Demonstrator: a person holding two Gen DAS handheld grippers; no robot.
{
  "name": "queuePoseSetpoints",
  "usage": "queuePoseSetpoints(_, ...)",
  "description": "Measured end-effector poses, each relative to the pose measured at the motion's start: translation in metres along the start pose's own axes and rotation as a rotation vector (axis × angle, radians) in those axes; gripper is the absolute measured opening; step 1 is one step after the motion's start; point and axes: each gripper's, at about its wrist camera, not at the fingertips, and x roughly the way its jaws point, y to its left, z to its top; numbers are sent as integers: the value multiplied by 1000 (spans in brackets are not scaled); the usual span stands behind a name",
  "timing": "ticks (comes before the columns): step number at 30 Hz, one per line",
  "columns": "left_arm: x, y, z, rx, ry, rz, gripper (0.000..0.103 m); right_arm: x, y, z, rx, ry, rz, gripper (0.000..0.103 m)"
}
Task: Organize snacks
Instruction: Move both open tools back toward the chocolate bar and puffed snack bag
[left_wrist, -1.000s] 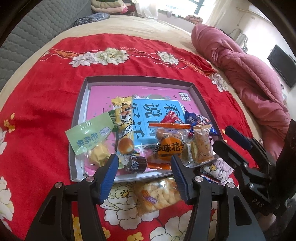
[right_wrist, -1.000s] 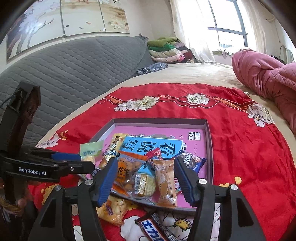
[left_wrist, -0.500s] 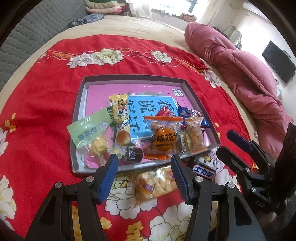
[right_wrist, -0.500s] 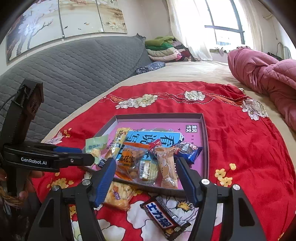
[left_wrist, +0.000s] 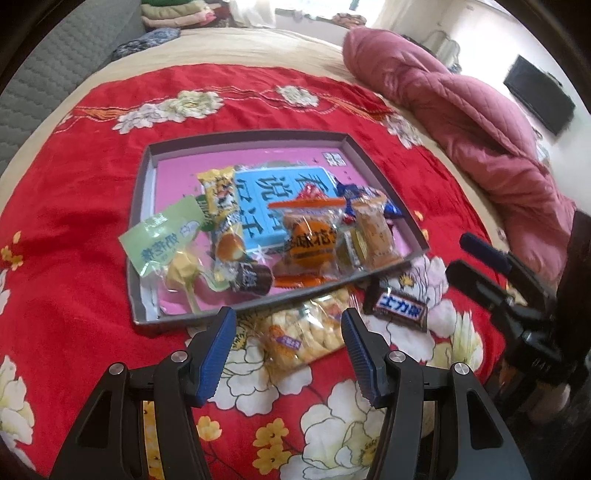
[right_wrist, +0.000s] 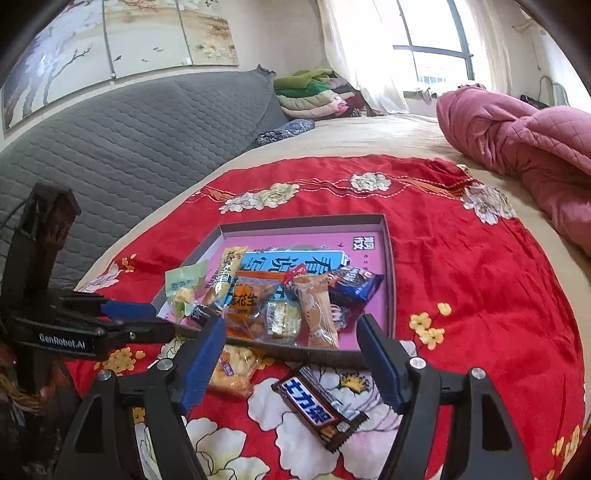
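Both sets of jaws apart, holding nothing: left gripper (left_wrist: 288, 345) poised over a clear bag of pale yellow puffed snacks (left_wrist: 306, 332), right gripper (right_wrist: 291, 354) over a dark brown chocolate bar with a blue label (right_wrist: 319, 408). Both packets on the red floral bedspread (right_wrist: 480, 266), just outside the near rim of a shallow grey cardboard tray with a pink floor (left_wrist: 138, 206) already loaded with assorted wrapped snacks.
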Motion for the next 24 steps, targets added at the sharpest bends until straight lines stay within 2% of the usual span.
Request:
queuePoseSetpoints(5, 7, -11, -7, 105, 19, -19, 61, 0, -6, -5, 17, 45, -25, 73)
queuePoseSetpoints(13, 30, -27, -14, 258, 101, -75, 62, 14, -8, -14, 10, 142, -20, 73)
queuePoseSetpoints(18, 42, -22, -13, 283, 93, -92, 67, 28, -6, -20, -37, 209, -21, 75)
queuePoseSetpoints(24, 48, -12, -5, 276, 86, -115, 68, 46, -6, -27, -95, 288, -68, 77)
